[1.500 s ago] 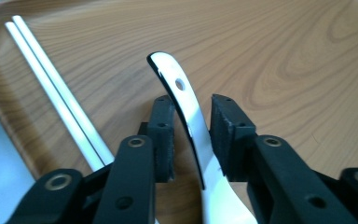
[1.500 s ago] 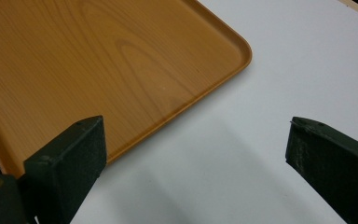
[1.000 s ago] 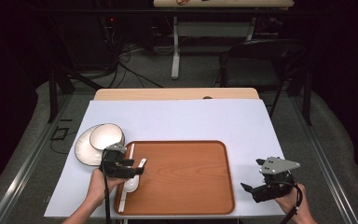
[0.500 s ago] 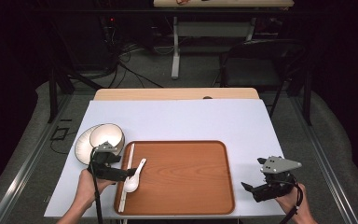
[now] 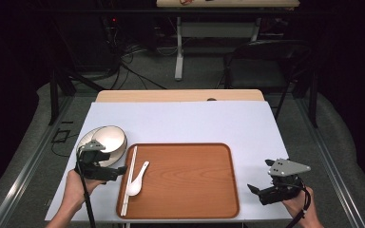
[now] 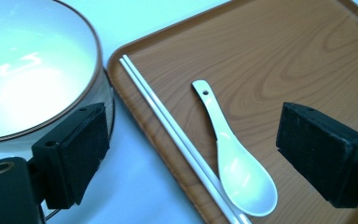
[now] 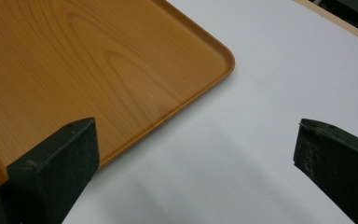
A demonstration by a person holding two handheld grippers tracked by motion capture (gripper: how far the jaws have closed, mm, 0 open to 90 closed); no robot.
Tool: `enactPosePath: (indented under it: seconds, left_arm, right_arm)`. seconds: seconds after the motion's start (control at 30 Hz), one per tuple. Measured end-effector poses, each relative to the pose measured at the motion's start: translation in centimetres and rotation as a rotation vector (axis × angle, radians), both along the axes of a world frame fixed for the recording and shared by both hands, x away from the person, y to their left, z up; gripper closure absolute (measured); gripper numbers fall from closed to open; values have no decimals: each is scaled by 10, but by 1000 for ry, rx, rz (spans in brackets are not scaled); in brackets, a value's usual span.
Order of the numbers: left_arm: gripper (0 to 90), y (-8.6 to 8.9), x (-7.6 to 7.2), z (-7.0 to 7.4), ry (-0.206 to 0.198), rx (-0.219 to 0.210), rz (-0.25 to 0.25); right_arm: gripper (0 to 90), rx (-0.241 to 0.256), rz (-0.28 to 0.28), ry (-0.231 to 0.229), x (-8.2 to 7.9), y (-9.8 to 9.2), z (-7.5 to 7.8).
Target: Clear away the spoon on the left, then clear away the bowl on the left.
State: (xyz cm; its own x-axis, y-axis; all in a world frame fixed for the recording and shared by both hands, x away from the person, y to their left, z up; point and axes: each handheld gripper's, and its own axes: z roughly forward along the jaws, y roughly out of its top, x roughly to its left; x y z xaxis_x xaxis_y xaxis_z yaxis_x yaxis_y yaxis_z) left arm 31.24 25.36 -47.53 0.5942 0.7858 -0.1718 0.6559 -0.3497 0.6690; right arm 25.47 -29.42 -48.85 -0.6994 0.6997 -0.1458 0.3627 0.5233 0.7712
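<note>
Two tools hover over the bench with jaws spread wide, neither gripping anything; the left tool (image 5: 116, 171) sits at lower left, just beside the bowl (image 5: 107, 140), facing the white spoon (image 5: 137, 181) and chopsticks (image 5: 129, 179) that lie along the wooden tray's (image 5: 190, 180) left edge; the right tool (image 5: 256, 189) hangs at lower right off the tray's corner.

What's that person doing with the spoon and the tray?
A person holds a gripper in each hand at a table. The left gripper is open beside the bowl, near the white spoon and chopsticks lying on the wooden tray. The right gripper waits open past the tray's other side, holding nothing.
</note>
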Motion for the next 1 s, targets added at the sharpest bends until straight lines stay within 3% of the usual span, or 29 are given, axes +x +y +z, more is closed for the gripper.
enactPosePath:
  seconds: [0.67, 1.0]
  left_arm:
    - [75, 25, 10, 14, -26, 0, 83]
    - [63, 41, 23, 19, -45, -8, 158]
  right_arm:
    - [0, -15, 4, 15, 1, 1, -2]
    - [0, -19, 9, 18, 1, 2, -2]
